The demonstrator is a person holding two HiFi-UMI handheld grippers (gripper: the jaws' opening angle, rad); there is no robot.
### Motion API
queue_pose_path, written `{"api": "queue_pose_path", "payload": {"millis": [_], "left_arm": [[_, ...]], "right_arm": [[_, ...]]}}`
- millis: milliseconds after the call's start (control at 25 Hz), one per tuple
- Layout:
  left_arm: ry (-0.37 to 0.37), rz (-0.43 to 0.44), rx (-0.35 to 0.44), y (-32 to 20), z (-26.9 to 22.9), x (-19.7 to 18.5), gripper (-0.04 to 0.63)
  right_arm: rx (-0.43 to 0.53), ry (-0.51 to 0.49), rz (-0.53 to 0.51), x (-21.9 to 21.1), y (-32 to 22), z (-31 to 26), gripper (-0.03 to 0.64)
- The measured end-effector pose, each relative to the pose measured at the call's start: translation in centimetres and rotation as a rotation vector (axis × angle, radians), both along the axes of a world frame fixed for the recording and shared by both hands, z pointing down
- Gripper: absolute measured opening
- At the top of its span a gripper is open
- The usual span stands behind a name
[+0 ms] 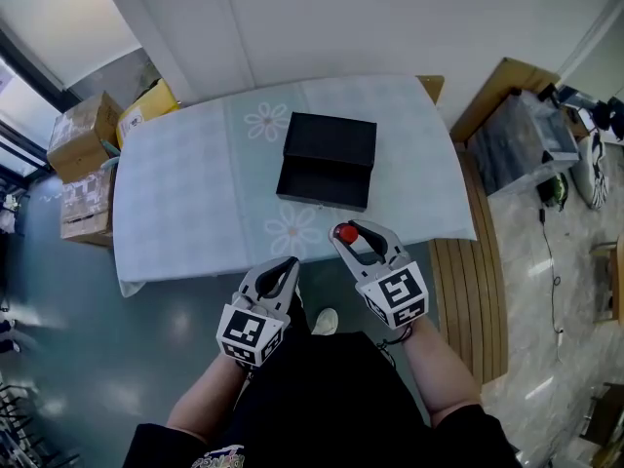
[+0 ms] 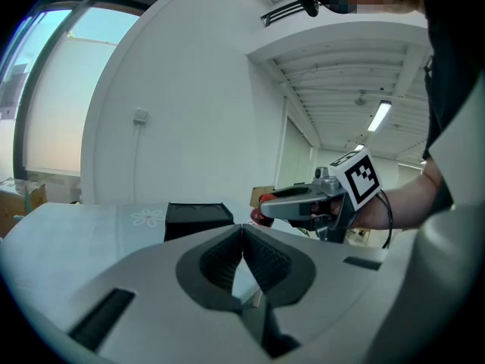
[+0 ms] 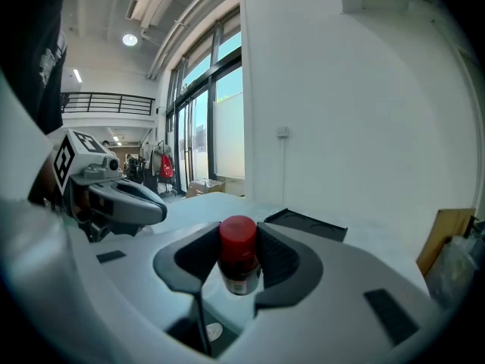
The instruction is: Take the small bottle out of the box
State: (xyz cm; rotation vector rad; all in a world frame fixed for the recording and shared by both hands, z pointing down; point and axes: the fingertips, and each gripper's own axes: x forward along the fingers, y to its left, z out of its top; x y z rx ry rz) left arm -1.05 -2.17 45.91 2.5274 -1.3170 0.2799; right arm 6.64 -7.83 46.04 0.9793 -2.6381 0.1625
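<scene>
We think the small bottle (image 3: 238, 258) is light, hard and a bit slippery. Our right gripper (image 1: 353, 232) squeezes it just under its red cap, low in the middle of the head view, outside the black box (image 1: 330, 136). Our left gripper (image 2: 242, 237) is closed and holds nothing. The table (image 1: 185, 193) edge is near, with bare room on both sides of the box.
</scene>
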Motion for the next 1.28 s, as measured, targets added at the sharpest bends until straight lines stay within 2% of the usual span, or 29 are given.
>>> {"api": "queue_pose_path", "payload": {"millis": [520,1280], "left_arm": [[-0.043,-0.017,-0.036,3.9,0.3,-0.3,0.028],[-0.014,0.096,0.005,5.8,-1.3,-4.5,0.028]], "right_arm": [[-0.033,-0.039,-0.016,0.2,5.9,0.4,0.164],[-0.04,-0.068,0.114,-3.9,9.6,-1.4,0.164]]}}
